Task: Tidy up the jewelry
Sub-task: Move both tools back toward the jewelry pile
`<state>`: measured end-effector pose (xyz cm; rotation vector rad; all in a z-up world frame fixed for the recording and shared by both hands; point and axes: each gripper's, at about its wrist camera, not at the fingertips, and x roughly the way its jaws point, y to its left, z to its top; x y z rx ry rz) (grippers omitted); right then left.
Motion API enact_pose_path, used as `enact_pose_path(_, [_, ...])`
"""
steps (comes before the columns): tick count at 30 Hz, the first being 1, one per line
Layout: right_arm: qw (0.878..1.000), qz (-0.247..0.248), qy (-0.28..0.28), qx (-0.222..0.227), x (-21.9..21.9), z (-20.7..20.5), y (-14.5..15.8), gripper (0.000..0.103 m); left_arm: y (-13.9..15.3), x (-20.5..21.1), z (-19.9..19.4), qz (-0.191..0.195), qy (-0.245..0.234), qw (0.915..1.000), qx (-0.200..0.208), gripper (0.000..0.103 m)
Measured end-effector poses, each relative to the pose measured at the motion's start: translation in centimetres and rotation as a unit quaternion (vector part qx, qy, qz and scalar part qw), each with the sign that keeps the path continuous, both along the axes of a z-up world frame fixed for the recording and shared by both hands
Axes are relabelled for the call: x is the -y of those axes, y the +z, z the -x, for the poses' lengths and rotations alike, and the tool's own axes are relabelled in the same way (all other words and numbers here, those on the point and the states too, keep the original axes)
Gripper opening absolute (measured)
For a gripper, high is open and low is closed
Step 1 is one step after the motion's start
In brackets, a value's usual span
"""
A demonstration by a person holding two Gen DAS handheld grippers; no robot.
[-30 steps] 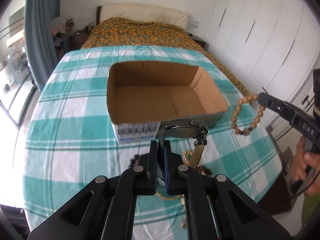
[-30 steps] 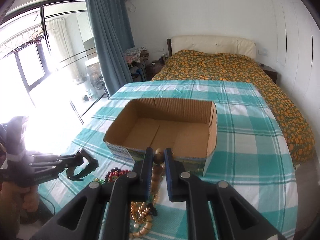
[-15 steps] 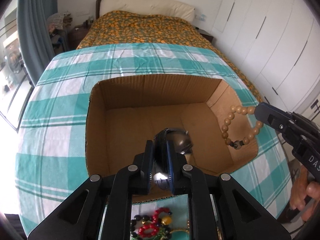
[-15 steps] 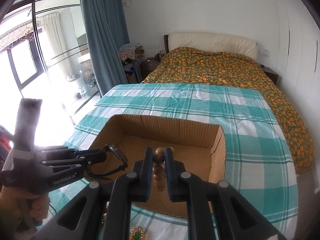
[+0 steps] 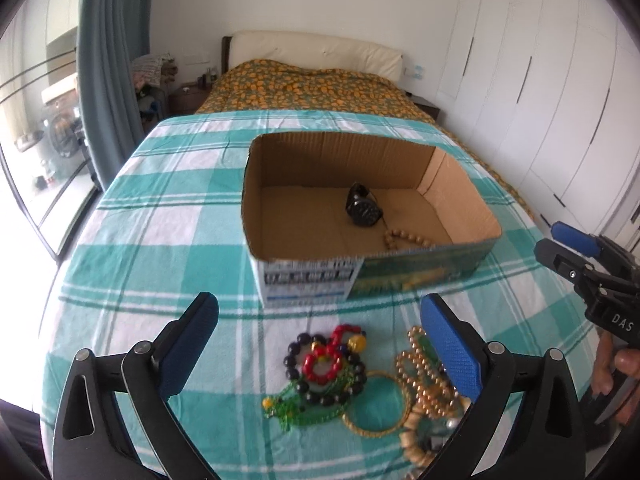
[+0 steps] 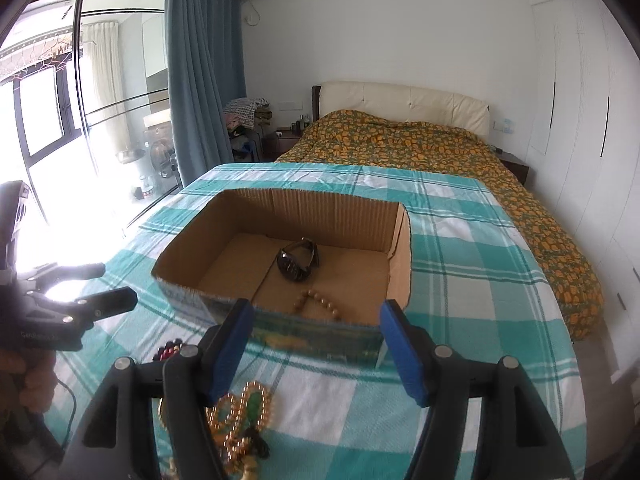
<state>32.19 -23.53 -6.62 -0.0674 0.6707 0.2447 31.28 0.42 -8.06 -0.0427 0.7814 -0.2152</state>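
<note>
Left wrist: "DAS" on right tongs [image 5: 560, 246]

left gripper [image 5: 318, 312] opening wide at the bottom of the frame with nothing between its jaws, jewelry pile [image 5: 360, 380] just below centre, watch [image 5: 362, 210] and wooden bead bracelet [image 5: 404, 238] inside the cardboard box [image 5: 304, 280] at centre, right gripper [image 5: 560, 244] at right edge.
</note>
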Motion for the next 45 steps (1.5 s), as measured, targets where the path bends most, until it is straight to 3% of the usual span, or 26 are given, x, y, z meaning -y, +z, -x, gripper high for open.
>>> enact_pose_path(7, [0.999, 0.037, -0.019, 0.025, 0.1, 9.6, -3.1, 0.067, -4.0, -0.9, 8.5, -0.039, 0.02, 0.9991, -0.002, 0.103])
enact_pose_path(12, [0.999, 0.044, 0.003, 0.03, -0.8, 14.6, -5.6, 0.067, -6.9, -1.6, 13.4, 0.014, -0.003, 0.9998, -0.017, 0.103])
enact_pose_path(15, [0.999, 0.043, 0.02, 0.016, -1.3, 16.1, -7.2, 0.067, -7.7, -0.3, 14.9, 0.016, -0.032, 0.9992, -0.017, 0.103])
enact_pose_path(24, [0.998, 0.045, 0.029, -0.012, -1.6, 16.8, -10.6, 0.067, -9.1, 4.3, 14.7, -0.034, -0.084, 0.9958, 0.015, 0.102])
enact_pose_path(34, [0.999, 0.039, 0.022, -0.012, -1.0, 16.8, -11.2, 0.067, -11.1, 5.1, 12.9, -0.025, -0.084, 0.9962, -0.009, 0.101])
enact_pose_path(38, [0.999, 0.038, 0.021, -0.013, -1.0, 16.7, -11.3, 0.067, -11.4, 5.8, 12.5, -0.043, -0.085, 0.9954, 0.003, 0.1])
enact_pose_path(41, [0.999, 0.038, 0.019, -0.015, -1.0, 16.6, -11.4, 0.067, -11.2, 6.4, 12.6, -0.047, -0.098, 0.994, 0.015, 0.081])
enact_pose_path(44, [0.999, 0.037, 0.015, -0.018, -0.8, 16.5, -11.5, 0.067, -11.0, 6.8, 12.8, -0.043, -0.115, 0.9921, 0.022, 0.058])
enact_pose_path(45, [0.999, 0.036, 0.014, -0.018, -0.8, 16.4, -11.5, 0.067, -10.9, 7.0, 13.0, -0.041, -0.123, 0.9913, 0.024, 0.045])
